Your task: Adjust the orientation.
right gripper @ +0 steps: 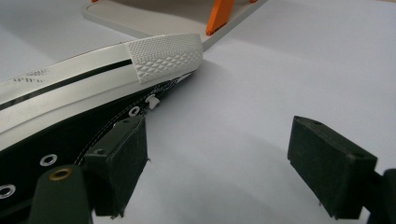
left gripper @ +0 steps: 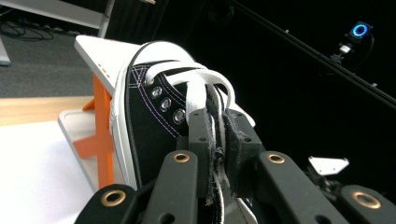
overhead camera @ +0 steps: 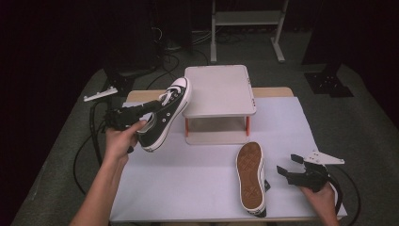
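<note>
My left gripper (overhead camera: 149,106) is shut on the tongue and laces of a black canvas sneaker (overhead camera: 165,114), holding it tilted above the table, toe toward the small stand (overhead camera: 219,89). In the left gripper view the jaws clamp the tongue of that sneaker (left gripper: 154,102) with white laces between them. A second black sneaker (overhead camera: 251,176) lies on its side on the white cloth, brown sole up. My right gripper (overhead camera: 288,165) is open just right of it; in the right gripper view the second sneaker (right gripper: 70,102) lies beside the left pad, touching or nearly so.
The stand is a light two-level shelf with orange legs (overhead camera: 187,127) at the table's back centre. White cloth (overhead camera: 188,179) covers the table. Cables (overhead camera: 91,141) hang off the left side. A metal frame (overhead camera: 244,19) stands on the floor behind.
</note>
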The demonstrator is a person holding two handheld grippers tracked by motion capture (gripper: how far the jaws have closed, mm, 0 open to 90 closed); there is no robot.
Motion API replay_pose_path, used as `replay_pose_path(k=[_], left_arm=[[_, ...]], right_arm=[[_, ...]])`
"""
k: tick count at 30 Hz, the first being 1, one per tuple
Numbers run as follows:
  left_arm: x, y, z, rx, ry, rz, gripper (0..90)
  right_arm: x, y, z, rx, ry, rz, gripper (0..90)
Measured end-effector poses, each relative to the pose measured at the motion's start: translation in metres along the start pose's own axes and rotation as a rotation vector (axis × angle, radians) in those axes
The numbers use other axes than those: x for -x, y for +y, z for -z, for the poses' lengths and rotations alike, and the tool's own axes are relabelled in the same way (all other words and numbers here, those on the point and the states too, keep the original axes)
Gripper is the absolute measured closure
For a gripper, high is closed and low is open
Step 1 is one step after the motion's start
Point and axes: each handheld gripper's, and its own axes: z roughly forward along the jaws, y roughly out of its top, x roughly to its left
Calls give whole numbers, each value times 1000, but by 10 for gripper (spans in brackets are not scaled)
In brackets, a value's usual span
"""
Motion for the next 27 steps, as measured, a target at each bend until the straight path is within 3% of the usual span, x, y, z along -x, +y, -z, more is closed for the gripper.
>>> replay_pose_path(k=[9,16,20,27], left_arm=[[-1,24,-56,7,50,3,822],[1,40,-102,-23,89,-4,822],[-1,44,-125,-19,112,12,822],[-3,41,-155,-47,154,3,821]], right_arm=[[1,1,2,13,-7,1,195],[3,1,4,25,-6,5,195],[3,2,4,26,-6,8,195],[3,2,4,30,-1,14,195]])
